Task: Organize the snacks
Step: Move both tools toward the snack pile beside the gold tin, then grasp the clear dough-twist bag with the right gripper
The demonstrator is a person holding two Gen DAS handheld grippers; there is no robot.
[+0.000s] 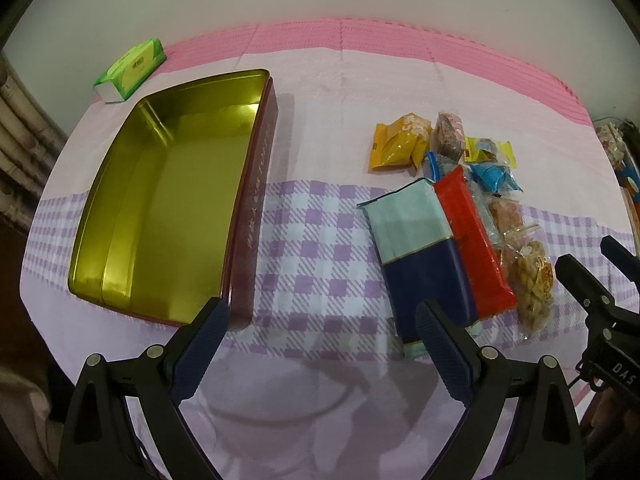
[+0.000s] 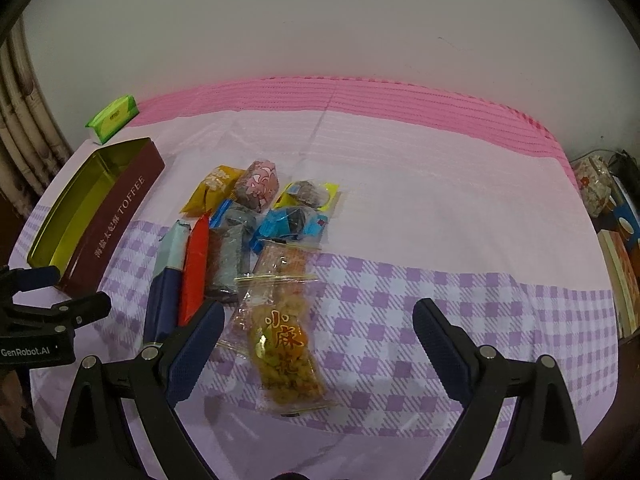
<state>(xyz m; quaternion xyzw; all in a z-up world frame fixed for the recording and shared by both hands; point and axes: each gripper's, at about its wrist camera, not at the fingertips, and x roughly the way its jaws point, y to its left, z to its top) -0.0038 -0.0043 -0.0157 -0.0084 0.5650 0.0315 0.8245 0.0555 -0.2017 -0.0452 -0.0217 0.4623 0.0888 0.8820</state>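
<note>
An open maroon toffee tin (image 1: pixel 168 196) with a gold inside lies empty on the left; it also shows in the right wrist view (image 2: pixel 116 216). A pile of snacks lies to its right: a teal and navy packet (image 1: pixel 420 248), a red packet (image 1: pixel 474 240), a clear bag of fried twists (image 2: pixel 284 344), a yellow pack (image 1: pixel 398 144), blue wrappers (image 1: pixel 494 176). My left gripper (image 1: pixel 322 336) is open and empty, hovering between the tin and the teal and navy packet. My right gripper (image 2: pixel 318 338) is open and empty, with the twist bag between its fingers.
A green tissue pack (image 1: pixel 130 70) lies at the table's far left near the wall. The cloth is pink and purple check (image 2: pixel 400 208). Cluttered items (image 2: pixel 600 188) stand past the right edge. A curtain (image 2: pixel 20 120) hangs at the left.
</note>
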